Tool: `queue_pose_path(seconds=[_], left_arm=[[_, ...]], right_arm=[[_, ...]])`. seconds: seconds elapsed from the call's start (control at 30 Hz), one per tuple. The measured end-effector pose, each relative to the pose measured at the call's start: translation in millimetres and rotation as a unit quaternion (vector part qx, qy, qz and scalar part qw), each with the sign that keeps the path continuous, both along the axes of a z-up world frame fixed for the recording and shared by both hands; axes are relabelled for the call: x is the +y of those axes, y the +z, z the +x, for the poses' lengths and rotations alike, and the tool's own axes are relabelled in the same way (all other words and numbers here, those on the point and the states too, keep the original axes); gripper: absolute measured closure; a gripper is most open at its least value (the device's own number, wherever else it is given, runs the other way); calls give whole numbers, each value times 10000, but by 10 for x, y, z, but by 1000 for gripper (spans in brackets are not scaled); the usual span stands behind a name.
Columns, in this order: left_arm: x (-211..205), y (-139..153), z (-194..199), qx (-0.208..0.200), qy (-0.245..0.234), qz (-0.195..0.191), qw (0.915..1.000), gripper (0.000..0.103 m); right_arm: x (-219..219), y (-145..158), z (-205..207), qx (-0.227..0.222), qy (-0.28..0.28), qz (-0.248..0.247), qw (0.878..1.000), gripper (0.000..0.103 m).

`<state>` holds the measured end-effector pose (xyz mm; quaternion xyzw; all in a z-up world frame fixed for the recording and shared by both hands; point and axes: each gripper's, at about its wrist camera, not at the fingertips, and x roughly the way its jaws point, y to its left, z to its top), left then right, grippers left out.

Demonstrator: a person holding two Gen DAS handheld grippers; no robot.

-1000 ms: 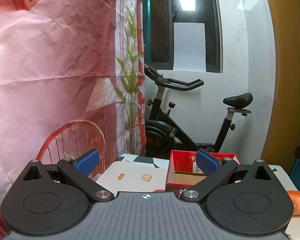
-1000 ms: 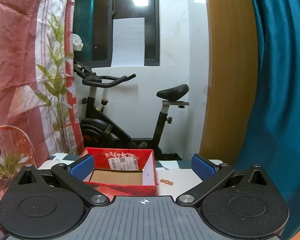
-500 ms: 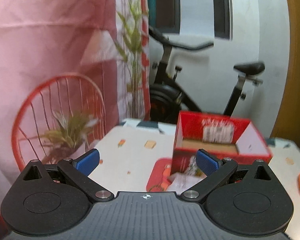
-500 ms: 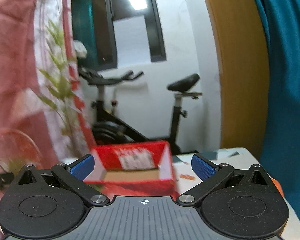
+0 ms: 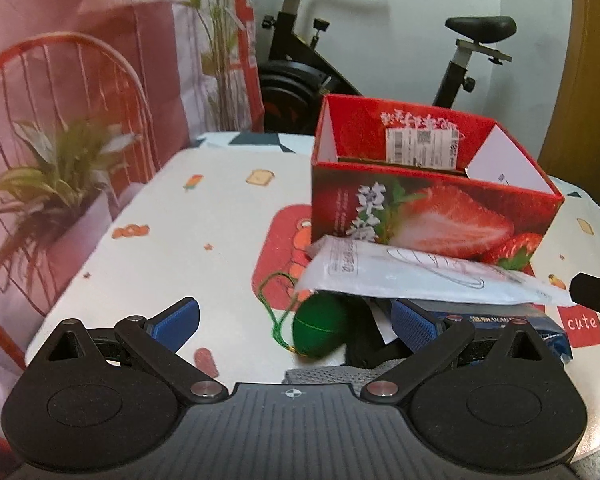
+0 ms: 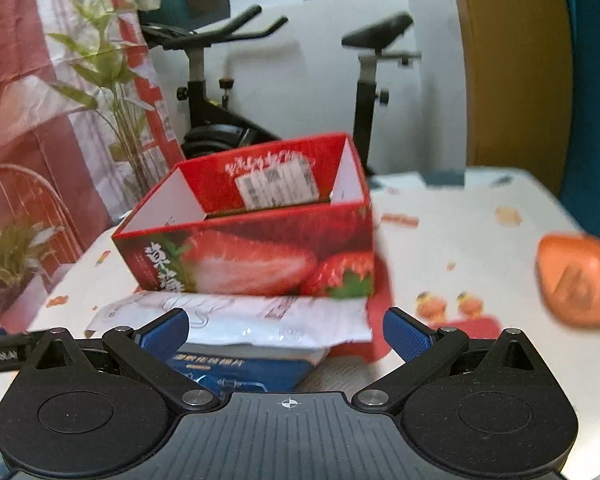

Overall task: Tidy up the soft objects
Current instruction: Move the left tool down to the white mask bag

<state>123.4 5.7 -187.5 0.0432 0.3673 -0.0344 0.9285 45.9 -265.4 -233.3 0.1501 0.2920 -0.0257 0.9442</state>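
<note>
Both grippers have tipped down from the far wall and the exercise bike (image 5: 380,40) onto the counter (image 5: 204,216), and now the work is in view. The left gripper (image 5: 294,322) hangs low with its jaws spread wide and nothing between them; a green ball (image 5: 320,330) with a green cord lies on the counter right ahead of the gap, nearer the right-hand pad. Just behind it a white pouch (image 5: 420,276) leans against the front of the strawberry box (image 5: 428,216), lying over a blue packet (image 5: 516,322), and something grey peeks out below, too hidden to name. The right gripper (image 6: 286,334) is also wide open and empty, aimed at that same pile: pouch (image 6: 240,316) on top, blue packet (image 6: 236,368) under it, box (image 6: 260,252) behind, open and seemingly empty from here. An orange thing (image 6: 576,284) sits apart on the right, blurred. So nothing is picked yet; this looks like the approach, with the ball the likeliest first grab for the left and the box the obvious destination.
</note>
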Motion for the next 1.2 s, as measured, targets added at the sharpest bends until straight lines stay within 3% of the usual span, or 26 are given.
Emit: queue_pose_path(seconds=[0.27,0.53,0.7,0.8,0.93,1.2], left_arm=[[90,-161,84,154,138,-487,9986,1],[108,-216,161,162,252,-864,9958,3],[204,-217,323,335,343,-1144,9923,15],[240,-160,467,219,337,-1157,9925,21],[196,-169,735,203,-128,-1222,9922,51],[178,-635,1115,969,-576,-1582,9809,54]], right_arm=[[-132,-225,84,198,-125,216,9995,1],[-115,-296,151,188,-20,235,9995,10],[-214,-264,223,29,-171,273,9995,13],[-233,-226,326,-100,-126,175,9997,17],[-271,-247,551,-86,151,340,9993,24],[-352,-574,824,683,301,792,9941,26]])
